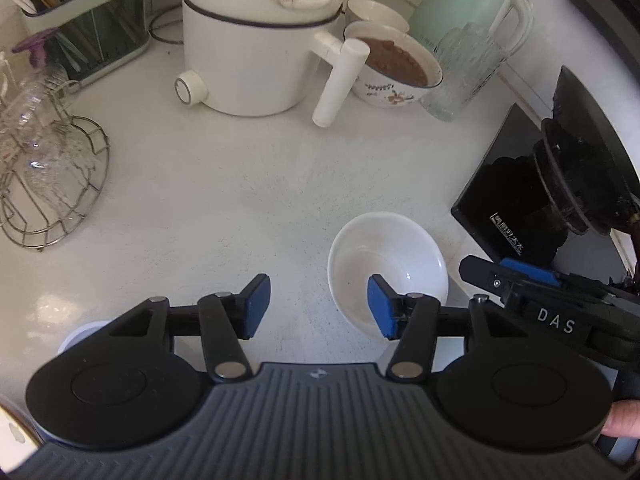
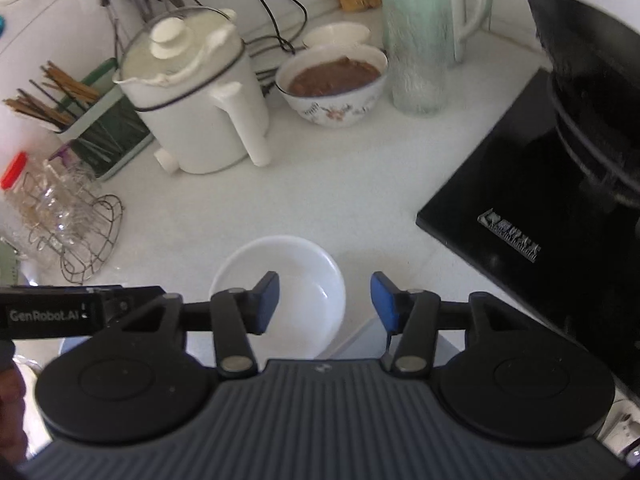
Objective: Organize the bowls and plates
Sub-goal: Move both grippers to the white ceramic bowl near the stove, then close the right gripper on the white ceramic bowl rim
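An empty white bowl (image 1: 384, 256) (image 2: 296, 276) rests on the white counter near its front edge. My left gripper (image 1: 318, 306) hovers open just left of the bowl, its right pad over the bowl's near rim and nothing between the pads. My right gripper (image 2: 324, 302) is open too; its left pad hangs over the bowl's inside and its right pad is beyond the rim, neither pressing on it. A flowered bowl (image 1: 394, 66) (image 2: 334, 84) of brown food stands at the back, with a smaller white bowl (image 1: 376, 10) (image 2: 336, 34) behind it.
A white electric pot (image 1: 256, 40) (image 2: 192, 100) stands at the back, a glass jug (image 1: 472, 36) (image 2: 424, 32) beside the food bowl. A black cooktop (image 1: 520, 192) (image 2: 540, 208) with a dark pan lies right. A wire rack of glasses (image 1: 44, 168) (image 2: 68, 224) and a chopstick holder (image 1: 84, 12) stand left.
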